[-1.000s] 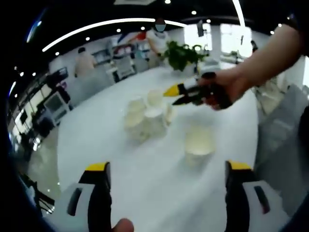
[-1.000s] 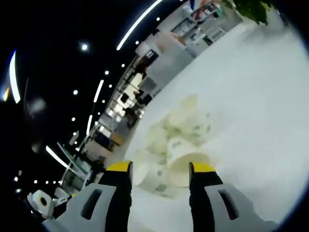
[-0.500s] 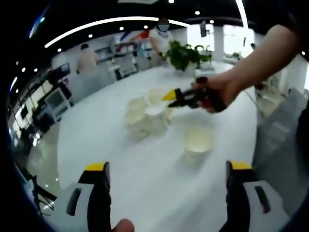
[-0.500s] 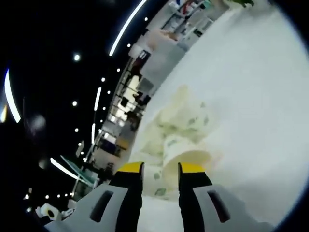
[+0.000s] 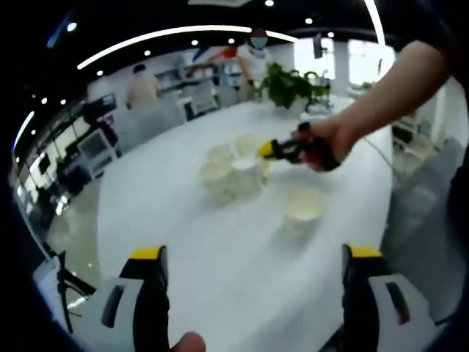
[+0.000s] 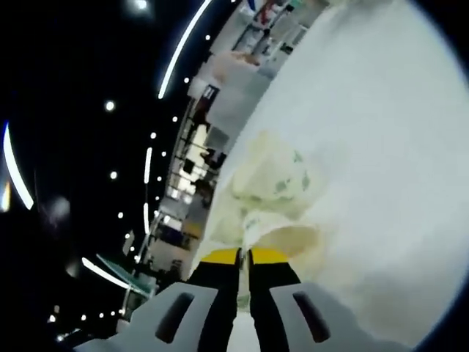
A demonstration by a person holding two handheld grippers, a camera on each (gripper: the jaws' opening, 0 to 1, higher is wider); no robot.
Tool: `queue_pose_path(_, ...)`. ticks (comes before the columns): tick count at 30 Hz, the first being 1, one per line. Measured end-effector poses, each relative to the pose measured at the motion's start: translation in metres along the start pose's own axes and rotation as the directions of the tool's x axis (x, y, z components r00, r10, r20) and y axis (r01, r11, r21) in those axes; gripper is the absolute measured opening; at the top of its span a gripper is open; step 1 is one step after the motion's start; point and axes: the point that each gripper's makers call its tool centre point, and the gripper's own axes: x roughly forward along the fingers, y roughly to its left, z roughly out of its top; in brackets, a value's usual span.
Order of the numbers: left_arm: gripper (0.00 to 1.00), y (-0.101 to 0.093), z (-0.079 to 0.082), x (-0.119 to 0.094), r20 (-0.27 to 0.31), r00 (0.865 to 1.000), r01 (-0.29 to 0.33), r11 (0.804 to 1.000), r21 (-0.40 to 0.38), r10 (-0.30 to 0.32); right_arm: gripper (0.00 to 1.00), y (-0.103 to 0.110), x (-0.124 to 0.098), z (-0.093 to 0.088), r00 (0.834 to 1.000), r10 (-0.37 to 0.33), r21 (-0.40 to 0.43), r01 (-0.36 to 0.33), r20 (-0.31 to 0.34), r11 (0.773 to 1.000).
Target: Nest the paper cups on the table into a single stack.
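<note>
Left gripper view: the left gripper is held low over the near edge of the white desk, its yellow-tipped jaws spread wide with nothing between them. A single paper cup stands upright and alone on the desk, right of centre, mouth up; its interior appears empty. Farther off, left of that cup, a cluster of paper cups stands close together, mouths up, contents not discernible at this blur. The right gripper, held in a person's hand, reaches in from the right and its yellow tips meet the right side of the cluster, at the rim of the nearest cup there. A potted green plant sits at the far end of the desk. Two people stand beyond the desk, in front of shelving.

Right gripper view: the picture is strongly rolled. The right gripper has its jaws drawn almost together, pinching the rim wall of one paper cup, whose open mouth faces the camera; nothing shows inside it. More cups with green print on their sides stand just beyond it, touching or nearly so; exact contact cannot be determined. White desk surface extends to the right.
</note>
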Motion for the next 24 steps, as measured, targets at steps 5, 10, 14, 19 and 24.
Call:
queue_pose_path(5, 0.98, -0.004, 0.0, -0.002, 0.005, 1.0, -0.003, 1.0, -0.004, 0.003, 0.0, 0.001, -0.008, -0.002, 1.0, 0.009, 0.013, -0.009, 0.0, 1.0)
queue_pose_path(10, 0.99, -0.008, -0.001, -0.002, 0.003, 1.0, 0.0, 1.0, 0.023, 0.0, 0.0, 0.001, -0.021, -0.003, 1.0, 0.001, 0.024, -0.001, 0.0, 1.0)
queue_pose_path(14, 0.99, -0.01, -0.003, -0.003, -0.007, 1.0, 0.01, 1.0, 0.023, -0.01, 0.0, 0.002, -0.029, 0.001, 1.0, -0.01, -0.007, 0.01, -0.013, 1.0)
queue_pose_path(19, 0.99, -0.012, -0.001, -0.006, -0.002, 1.0, 0.016, 0.999, 0.028, -0.016, 0.0, 0.012, -0.042, 0.003, 1.0, -0.013, -0.035, 0.013, -0.017, 0.999)
queue_pose_path(24, 0.99, -0.013, 0.001, -0.007, 0.008, 1.0, 0.014, 1.0, 0.027, -0.014, 0.0, 0.02, -0.049, 0.011, 1.0, -0.009, -0.048, 0.008, -0.02, 0.999)
